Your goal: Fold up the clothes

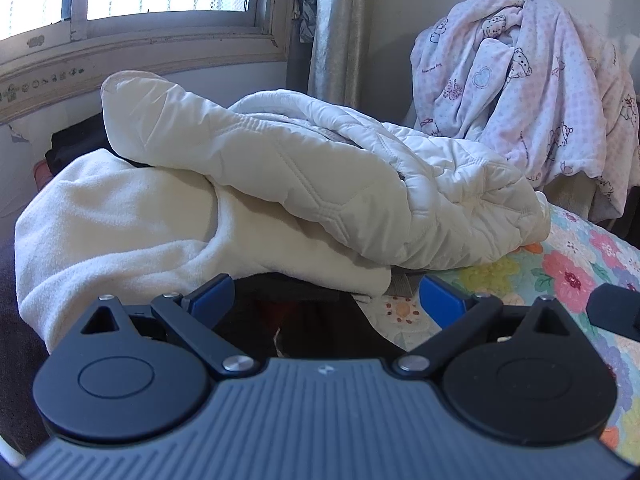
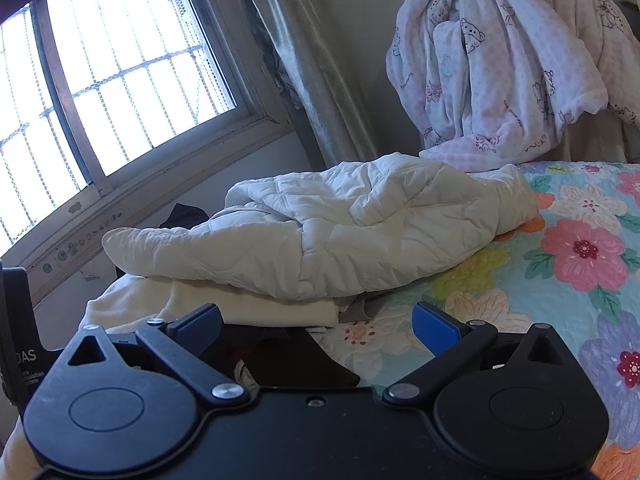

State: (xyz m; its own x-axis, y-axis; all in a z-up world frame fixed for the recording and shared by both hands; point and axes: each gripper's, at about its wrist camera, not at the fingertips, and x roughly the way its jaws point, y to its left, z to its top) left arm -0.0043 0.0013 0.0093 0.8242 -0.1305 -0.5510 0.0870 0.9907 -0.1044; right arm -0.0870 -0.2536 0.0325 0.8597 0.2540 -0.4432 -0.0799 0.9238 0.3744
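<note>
A white quilted jacket point(image 1: 320, 184) lies crumpled on top of a cream fleece garment point(image 1: 120, 232), on a bed with a floral cover point(image 1: 568, 272). A dark garment point(image 1: 304, 320) lies under them, right in front of my left gripper point(image 1: 326, 296), which is open and empty with blue pads. In the right wrist view the jacket point(image 2: 340, 232) rests on the fleece point(image 2: 248, 308) and the dark garment point(image 2: 296, 356) sits between the fingers of my right gripper point(image 2: 316, 324), open and empty.
A pink patterned blanket point(image 1: 528, 88) hangs heaped at the back right, also shown in the right wrist view point(image 2: 500, 64). A window point(image 2: 112, 92) and grey curtain point(image 1: 340, 28) stand behind the bed. The floral cover point(image 2: 560, 264) spreads to the right.
</note>
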